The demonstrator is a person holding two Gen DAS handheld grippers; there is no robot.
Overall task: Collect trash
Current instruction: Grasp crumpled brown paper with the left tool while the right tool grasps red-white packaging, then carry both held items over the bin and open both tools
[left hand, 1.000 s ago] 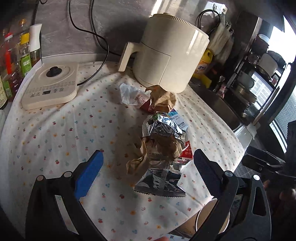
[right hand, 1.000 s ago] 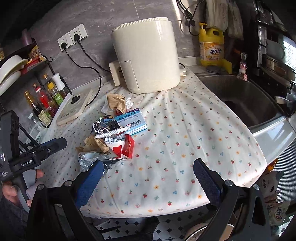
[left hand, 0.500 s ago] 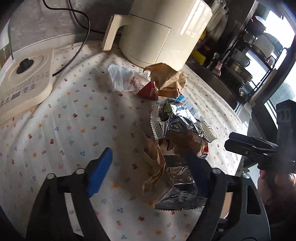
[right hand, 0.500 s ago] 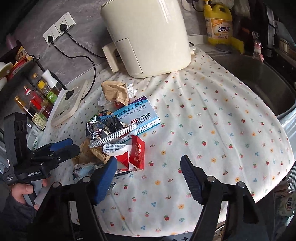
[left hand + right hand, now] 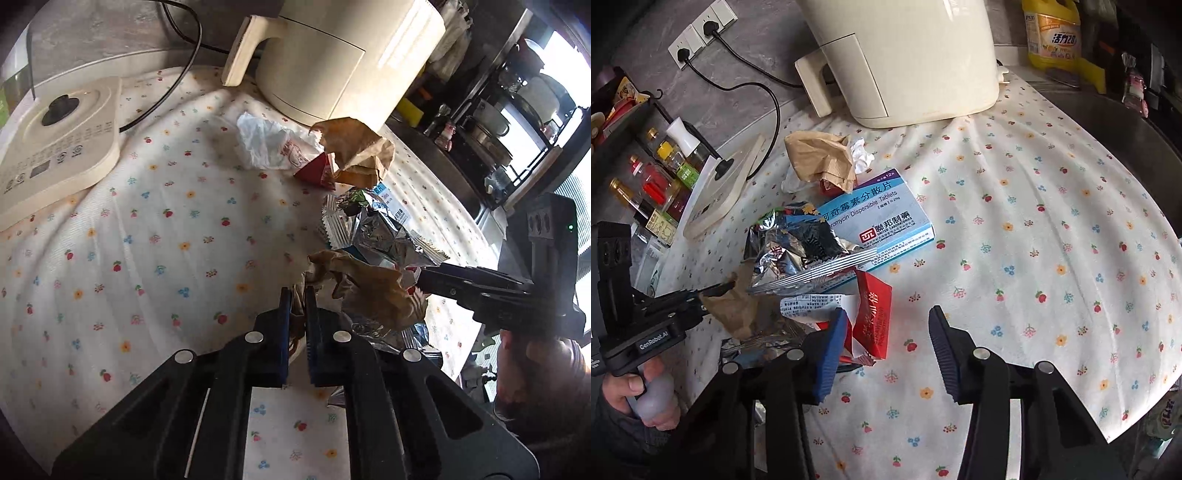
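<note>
A pile of trash lies on the flowered tablecloth (image 5: 147,258). My left gripper (image 5: 297,295) is shut on the edge of a crumpled brown paper (image 5: 373,288), which also shows in the right wrist view (image 5: 735,310). Behind it lie a silver foil wrapper (image 5: 380,232), another brown paper bag (image 5: 354,147) and a white wrapper (image 5: 269,144). My right gripper (image 5: 886,321) is open, its jaws either side of a red torn carton (image 5: 875,314). A blue medicine box (image 5: 882,214) and foil wrappers (image 5: 790,251) lie beyond it.
A cream air fryer (image 5: 905,55) stands at the back of the table. A flat cream cooker base (image 5: 55,136) sits at the left, bottles (image 5: 657,181) beside it. A yellow detergent bottle (image 5: 1052,33) and a dark sink (image 5: 1108,122) are at the right.
My left gripper has moved in and shut on the brown paper. My right gripper has come closer and its jaws now straddle the red carton.
</note>
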